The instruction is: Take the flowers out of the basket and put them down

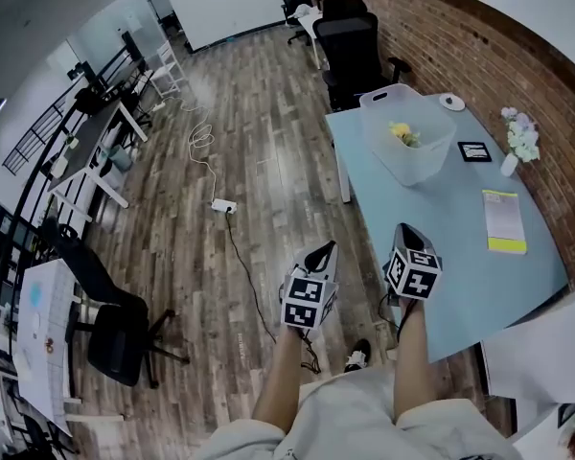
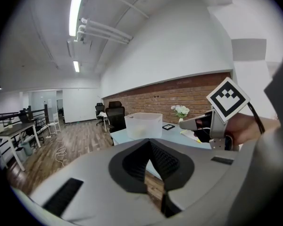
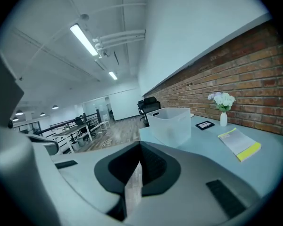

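Note:
A translucent white basket (image 1: 409, 151) stands on the far part of the light blue table (image 1: 450, 257), with yellow flowers (image 1: 402, 133) inside it. Both grippers hover at the table's near end, well short of the basket and pointing toward it. My left gripper (image 1: 326, 250) is off the table's left edge, above the floor, with its jaws together and nothing in them. My right gripper (image 1: 405, 229) is over the table's near corner, also shut and empty. The basket (image 2: 143, 125) lies ahead in the left gripper view, and the basket (image 3: 170, 125) also shows in the right gripper view.
By the brick wall stands a white vase of pale flowers (image 1: 517, 142). A yellow-edged booklet (image 1: 503, 220) and a small black frame (image 1: 474, 150) lie on the table's right side. Black office chairs (image 1: 350, 46) stand beyond the table. A power strip (image 1: 222, 205) and cable lie on the wooden floor.

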Demonstrator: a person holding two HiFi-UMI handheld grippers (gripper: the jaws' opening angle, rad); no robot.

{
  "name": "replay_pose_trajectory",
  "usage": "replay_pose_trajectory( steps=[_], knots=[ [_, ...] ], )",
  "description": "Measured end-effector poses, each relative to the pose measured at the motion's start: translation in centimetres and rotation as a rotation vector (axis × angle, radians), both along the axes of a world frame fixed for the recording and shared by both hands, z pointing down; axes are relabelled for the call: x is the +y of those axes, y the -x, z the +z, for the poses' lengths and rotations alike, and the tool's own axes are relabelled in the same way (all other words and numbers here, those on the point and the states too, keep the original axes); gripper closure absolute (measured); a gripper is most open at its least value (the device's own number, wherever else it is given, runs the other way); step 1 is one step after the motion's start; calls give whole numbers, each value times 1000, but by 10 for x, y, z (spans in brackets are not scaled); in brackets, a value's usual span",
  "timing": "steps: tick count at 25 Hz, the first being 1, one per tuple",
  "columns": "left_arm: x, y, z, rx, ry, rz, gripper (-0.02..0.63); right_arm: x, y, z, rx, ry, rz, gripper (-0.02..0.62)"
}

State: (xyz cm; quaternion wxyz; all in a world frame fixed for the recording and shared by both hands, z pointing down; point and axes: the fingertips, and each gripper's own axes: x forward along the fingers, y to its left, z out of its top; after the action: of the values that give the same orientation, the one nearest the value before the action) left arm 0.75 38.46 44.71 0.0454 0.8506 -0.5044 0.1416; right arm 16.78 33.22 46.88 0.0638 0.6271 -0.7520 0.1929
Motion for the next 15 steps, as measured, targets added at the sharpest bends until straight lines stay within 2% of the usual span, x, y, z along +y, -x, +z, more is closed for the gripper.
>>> replay_pose_trajectory(
  steps=[3, 5, 11, 15],
  knots=[
    [-15, 3, 6, 34, 1, -33, 588, -13, -6, 3, -26, 8, 10, 580],
    [-23, 5, 14, 23, 31, -41, 589, -20, -16, 5, -39, 17, 30, 580],
    [-38, -5, 27, 4, 51, 1, 589, -42, -56, 7, -138, 5, 118, 580],
    [-53, -7, 35, 3, 54, -1, 589, -54, -59, 8, -123, -4, 104, 580]
  ],
)
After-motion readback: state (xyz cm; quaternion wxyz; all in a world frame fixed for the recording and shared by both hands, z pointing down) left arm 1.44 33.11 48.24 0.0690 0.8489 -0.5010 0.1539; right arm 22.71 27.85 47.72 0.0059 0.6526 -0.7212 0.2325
